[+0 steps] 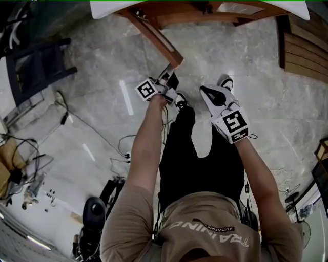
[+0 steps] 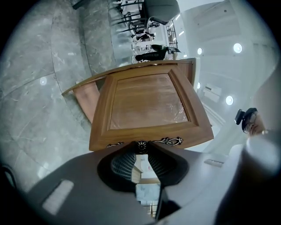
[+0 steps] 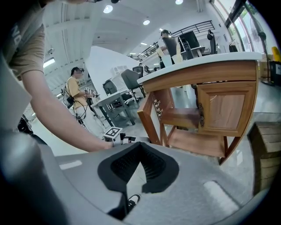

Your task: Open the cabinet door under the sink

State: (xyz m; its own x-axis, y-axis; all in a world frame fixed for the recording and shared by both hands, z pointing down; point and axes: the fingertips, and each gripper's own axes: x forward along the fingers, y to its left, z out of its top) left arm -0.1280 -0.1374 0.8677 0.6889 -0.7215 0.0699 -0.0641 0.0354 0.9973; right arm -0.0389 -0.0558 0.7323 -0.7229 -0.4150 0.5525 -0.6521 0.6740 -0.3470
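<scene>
Head view first: the left gripper (image 1: 170,78) is out at the free edge of the brown framed wooden cabinet door (image 1: 154,37). That door stands swung well out from the cabinet under the white countertop (image 1: 118,9). The right gripper (image 1: 206,92) hangs just beside it over the grey marble floor (image 1: 92,117), touching nothing.

Left gripper view now: the 2 jaws pinch the round dark metal knob (image 2: 141,144) at the middle of the door's near rail. Scrolled metal trim (image 2: 170,141) runs off to either side of it. The recessed panel seems to carry a glossy clear film, so I'd call that face slippery. The knob is the place to hold: small, ribbed and rigid. The door itself looks stiff, solid and moderately heavy. It should swing on its hinges rather than need lifting, so a steady pull along the arc ought to do. A sideways twist risks the pads sliding off the knob.

Right gripper view: its jaws are pressed together at the tips with nothing between them. From here the door shows edge-on and open, left of the bare inner shelf (image 3: 184,117). The matching second door (image 3: 228,110) sits closed on the right. I'd judge the opening nearly complete.
</scene>
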